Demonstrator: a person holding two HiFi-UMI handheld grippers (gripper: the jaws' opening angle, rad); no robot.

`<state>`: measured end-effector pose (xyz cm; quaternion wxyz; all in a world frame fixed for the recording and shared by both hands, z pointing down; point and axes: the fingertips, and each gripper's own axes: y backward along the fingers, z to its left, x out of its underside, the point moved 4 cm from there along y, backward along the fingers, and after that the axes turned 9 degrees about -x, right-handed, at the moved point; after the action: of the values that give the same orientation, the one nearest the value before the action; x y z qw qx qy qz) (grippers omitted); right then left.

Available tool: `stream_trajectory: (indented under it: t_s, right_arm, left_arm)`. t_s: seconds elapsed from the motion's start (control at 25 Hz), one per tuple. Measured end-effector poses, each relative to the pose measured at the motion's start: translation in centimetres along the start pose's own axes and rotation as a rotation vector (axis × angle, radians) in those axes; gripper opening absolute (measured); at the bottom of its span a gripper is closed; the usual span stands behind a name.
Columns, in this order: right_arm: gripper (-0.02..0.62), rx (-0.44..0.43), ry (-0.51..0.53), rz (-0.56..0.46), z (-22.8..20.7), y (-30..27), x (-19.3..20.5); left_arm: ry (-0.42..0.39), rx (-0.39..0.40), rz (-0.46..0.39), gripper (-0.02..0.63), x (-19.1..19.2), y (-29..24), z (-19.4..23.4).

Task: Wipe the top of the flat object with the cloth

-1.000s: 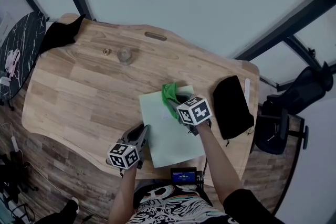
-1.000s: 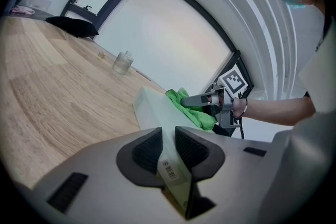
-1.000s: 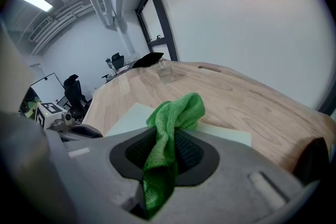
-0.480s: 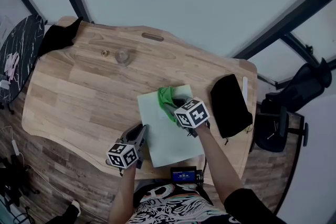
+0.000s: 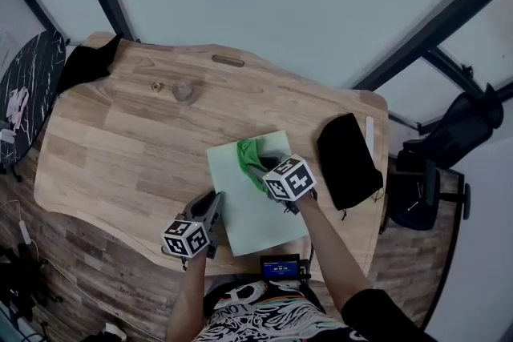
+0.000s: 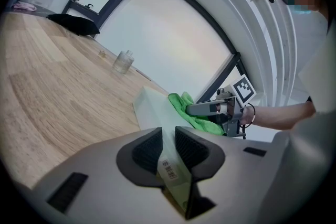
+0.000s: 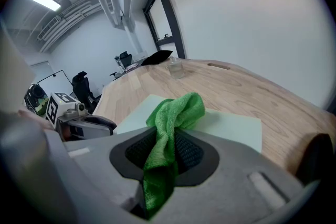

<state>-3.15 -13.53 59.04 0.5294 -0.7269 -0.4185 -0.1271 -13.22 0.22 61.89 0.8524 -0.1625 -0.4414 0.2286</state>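
**Green cloth on the flat sheet**

The pale green flat sheet [image 5: 255, 214] lies on the wooden worktop [image 5: 120, 140]. The left gripper [image 5: 215, 203] has its jaws pinching the sheet's left edge. The right gripper [image 5: 260, 166] has its jaws pinching the bright green fuzzy cloth [image 5: 247, 152], which rests on the sheet's far end.

The left gripper [image 5: 215, 203] lies low and points a little down. Its jaws are closed on the left edge of the pale green sheet [image 5: 260, 216]. The bare left arm [image 5: 191, 296] stays bent in close to the body. The right gripper [image 5: 258, 164] tips down more steeply, and its jaws pinch the green cloth [image 5: 245, 150]. The right arm [image 5: 329, 252] reaches out farther than the left one.
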Motion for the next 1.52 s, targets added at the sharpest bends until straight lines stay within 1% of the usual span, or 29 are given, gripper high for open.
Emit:
stream_trajectory:
  t_s: [0.4, 0.88, 1.16, 1.52]
  right_arm:
    - [0.089, -0.002, 0.019, -0.004, 0.9, 0.1, 1.0]
    - [0.089, -0.004, 0.01, -0.01, 2.0, 0.9, 2.8]
    - [0.089, 0.013, 0.042, -0.001, 2.8, 1.3, 3.7]
    - [0.089, -0.017, 0.055, 0.017, 4.4, 1.5, 5.1]
  left_arm:
    - [-0.026, -0.015, -0.001, 0.078, 0.0, -0.1, 0.1]
    - [-0.065, -0.023, 0.0, 0.077, 0.2, -0.2, -0.1]
    - [-0.079, -0.033, -0.009, 0.077, 0.2, -0.4, -0.3]
    - [-0.085, -0.041, -0.023, 0.077, 0.1, -0.5, -0.1]
